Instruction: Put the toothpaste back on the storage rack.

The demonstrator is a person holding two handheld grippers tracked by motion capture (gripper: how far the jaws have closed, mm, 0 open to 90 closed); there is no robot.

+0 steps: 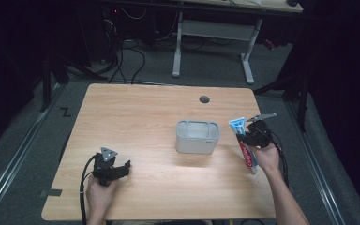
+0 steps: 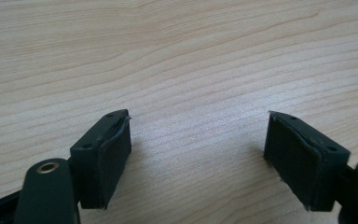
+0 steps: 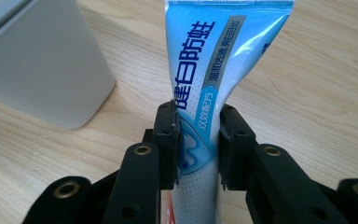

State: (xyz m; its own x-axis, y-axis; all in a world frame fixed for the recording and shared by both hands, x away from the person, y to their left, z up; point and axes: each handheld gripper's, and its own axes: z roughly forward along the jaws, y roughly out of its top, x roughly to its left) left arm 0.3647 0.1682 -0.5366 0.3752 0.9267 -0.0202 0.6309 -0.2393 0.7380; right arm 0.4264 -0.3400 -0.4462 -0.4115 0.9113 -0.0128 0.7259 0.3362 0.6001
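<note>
Pale wood tabletop (image 1: 136, 117) lies under your right claw (image 3: 198, 140), which is clenched on the toothpaste tube (image 3: 214, 70) just right of the grey bin (image 1: 197, 136). The tube's cap end is hidden behind your hand in the high view. Blue Chinese characters run along it. Your left claw (image 2: 198, 154) hangs released over bare wood.
</note>
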